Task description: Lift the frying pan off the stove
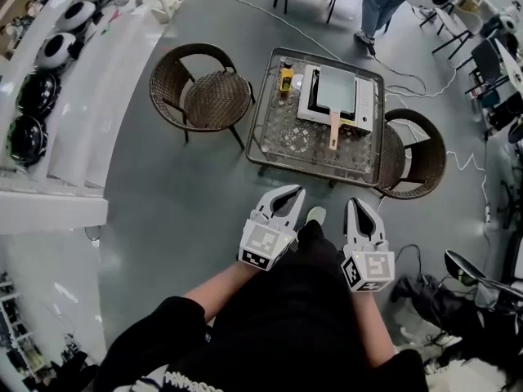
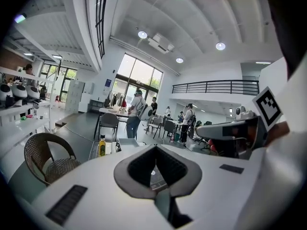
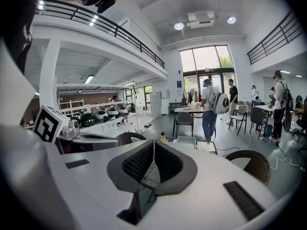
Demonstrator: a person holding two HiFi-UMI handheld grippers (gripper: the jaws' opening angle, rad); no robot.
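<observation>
A square grey frying pan point(image 1: 337, 88) with a pale wooden handle point(image 1: 334, 129) sits on a white portable stove point(image 1: 365, 104) on a glass-topped table point(image 1: 282, 137). Both grippers hang close to my body, well short of the table and touching nothing. My left gripper point(image 1: 289, 194) has its jaws together and empty. The right gripper point(image 1: 357, 207) is likewise shut with nothing in it. In the left gripper view the pan point(image 2: 127, 142) shows just beyond the shut left gripper point(image 2: 155, 148). In the right gripper view the pan point(image 3: 186, 140) lies past the right gripper point(image 3: 153, 145).
A yellow bottle point(image 1: 286, 77) stands on the table left of the stove. Wicker chairs flank the table, one at the left point(image 1: 204, 96) and one at the right point(image 1: 417, 158). Cables point(image 1: 425, 88) trail on the floor. A person point(image 1: 380, 2) stands beyond the table. Shelves point(image 1: 49, 64) with round appliances line the left.
</observation>
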